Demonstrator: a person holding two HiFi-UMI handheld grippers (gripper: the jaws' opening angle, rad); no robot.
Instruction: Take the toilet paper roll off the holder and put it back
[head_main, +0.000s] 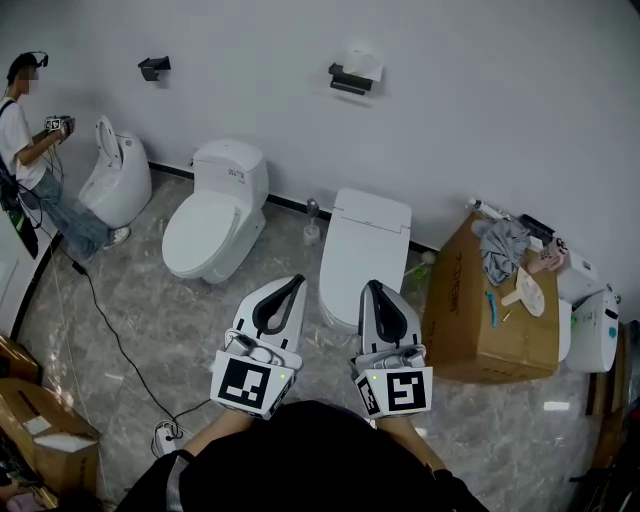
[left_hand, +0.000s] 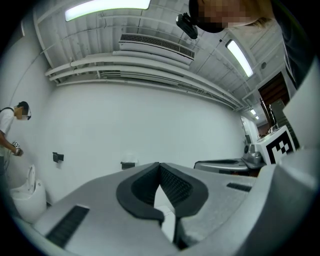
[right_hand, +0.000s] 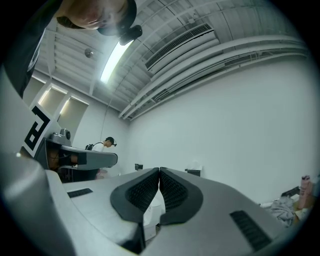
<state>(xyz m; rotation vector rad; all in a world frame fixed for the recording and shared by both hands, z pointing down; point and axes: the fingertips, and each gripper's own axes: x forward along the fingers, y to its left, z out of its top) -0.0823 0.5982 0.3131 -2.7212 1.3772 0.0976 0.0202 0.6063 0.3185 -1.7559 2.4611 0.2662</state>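
Note:
A white toilet paper roll (head_main: 362, 62) sits on a black wall holder (head_main: 349, 82) high on the far wall. It appears small in the left gripper view as the holder (left_hand: 128, 164) and in the right gripper view as the roll (right_hand: 195, 167). A second black holder (head_main: 153, 67) on the wall to the left is bare. My left gripper (head_main: 297, 282) and right gripper (head_main: 372, 287) are held side by side low in the head view, well short of the wall. Both point toward it. Each is shut with nothing between the pads, as the left gripper (left_hand: 159, 165) and right gripper (right_hand: 159, 171) views show.
Three white toilets stand along the wall: one (head_main: 116, 178) at left, one (head_main: 213, 218) in the middle, one (head_main: 364, 246) with its lid down straight ahead. A cardboard box (head_main: 488, 305) with cloth stands right. A person (head_main: 28, 150) stands far left. A cable (head_main: 110, 330) crosses the floor.

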